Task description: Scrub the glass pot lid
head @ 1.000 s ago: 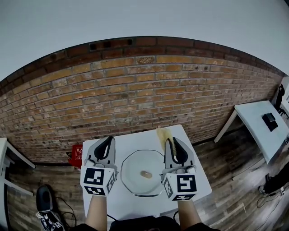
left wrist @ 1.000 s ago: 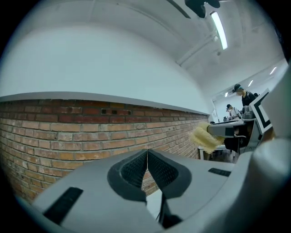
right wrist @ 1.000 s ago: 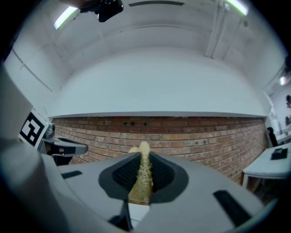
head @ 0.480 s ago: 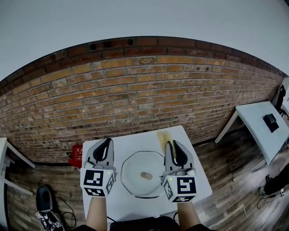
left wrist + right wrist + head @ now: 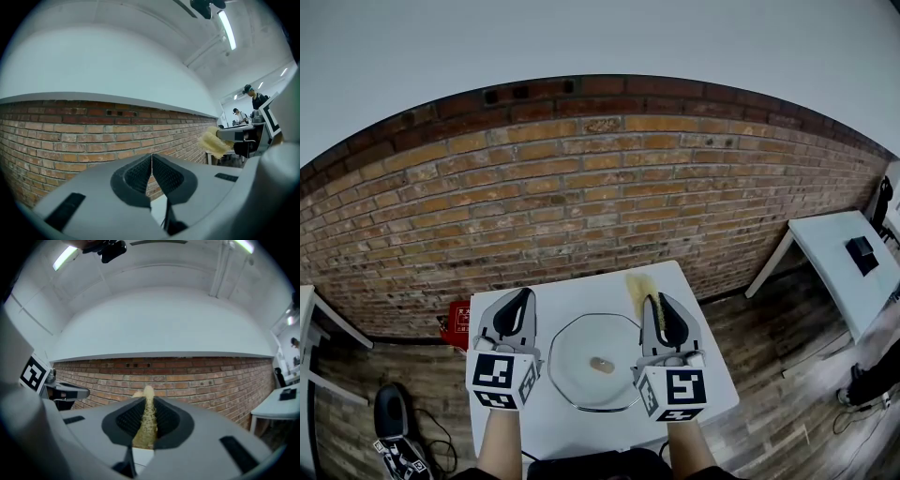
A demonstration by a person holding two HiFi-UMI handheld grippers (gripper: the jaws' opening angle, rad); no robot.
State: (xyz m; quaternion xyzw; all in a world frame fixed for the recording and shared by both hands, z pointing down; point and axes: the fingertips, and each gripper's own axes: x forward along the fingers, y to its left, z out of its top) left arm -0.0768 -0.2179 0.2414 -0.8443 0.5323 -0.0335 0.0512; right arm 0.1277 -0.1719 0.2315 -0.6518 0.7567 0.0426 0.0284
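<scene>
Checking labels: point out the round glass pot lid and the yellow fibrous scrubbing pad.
round glass pot lid (image 5: 575, 354), head view, bare glass left of centre.
yellow fibrous scrubbing pad (image 5: 149, 420), right gripper view, part between the jaws.

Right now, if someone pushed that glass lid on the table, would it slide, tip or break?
The glass pot lid lies flat on the smooth white table, so it would probably slide rather than tip. Being glass, it is likely stiff and breakable if knocked off the edge.
</scene>
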